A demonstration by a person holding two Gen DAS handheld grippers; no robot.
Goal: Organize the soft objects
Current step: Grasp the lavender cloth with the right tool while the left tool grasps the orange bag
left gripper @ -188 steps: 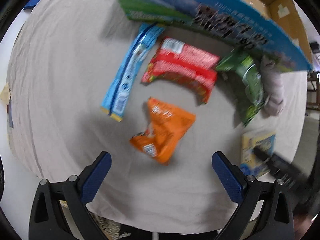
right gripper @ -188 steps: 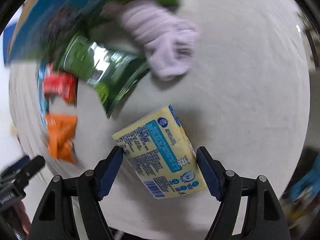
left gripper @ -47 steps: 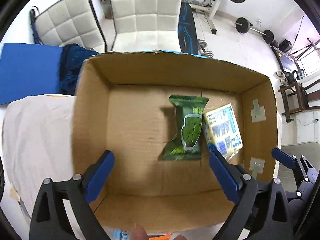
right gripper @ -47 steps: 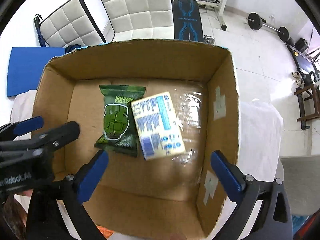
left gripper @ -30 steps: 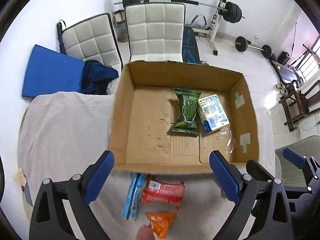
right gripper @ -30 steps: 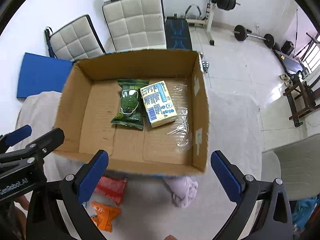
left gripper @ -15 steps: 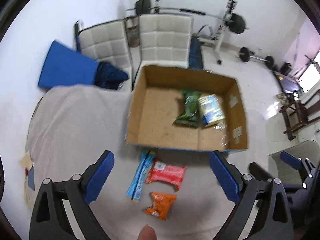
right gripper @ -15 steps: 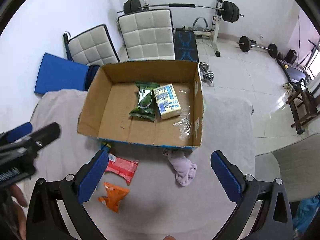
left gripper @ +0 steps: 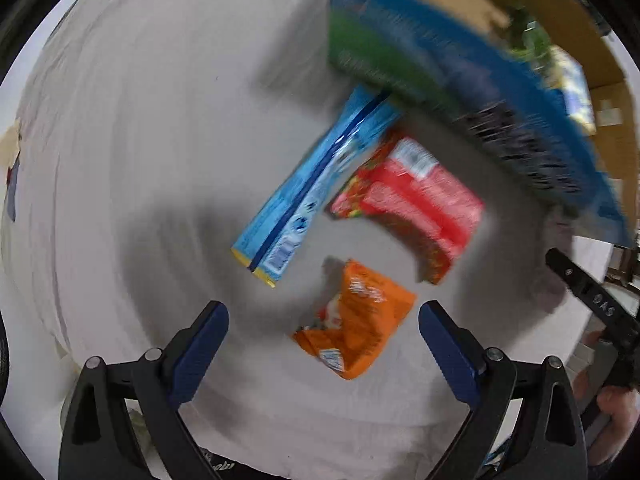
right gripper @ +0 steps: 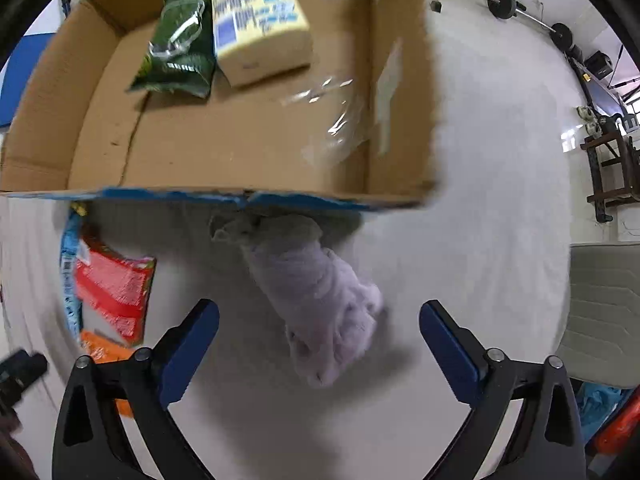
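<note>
1. A green packet (right gripper: 180,40) and a yellow pack (right gripper: 260,20) are already lying inside the box (right gripper: 240,152).
2. The left tool (left gripper: 320,344) is hanging released above the orange packet (left gripper: 356,320); the red packet (left gripper: 412,216) and blue packet (left gripper: 316,184) are waiting just beside the box.
3. The right tool (right gripper: 320,344), jaws closing but not gripping, is hovering over the purple cloth (right gripper: 320,300) on the desk (right gripper: 480,160).

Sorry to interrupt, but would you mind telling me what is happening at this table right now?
A person is packing soft items into a cardboard box. A green packet and a yellow pack already lie inside. The left gripper is open above an orange packet; a blue packet and a red packet wait beside it. The right gripper, jaws closing but touching nothing, is over a lilac cloth.
</note>
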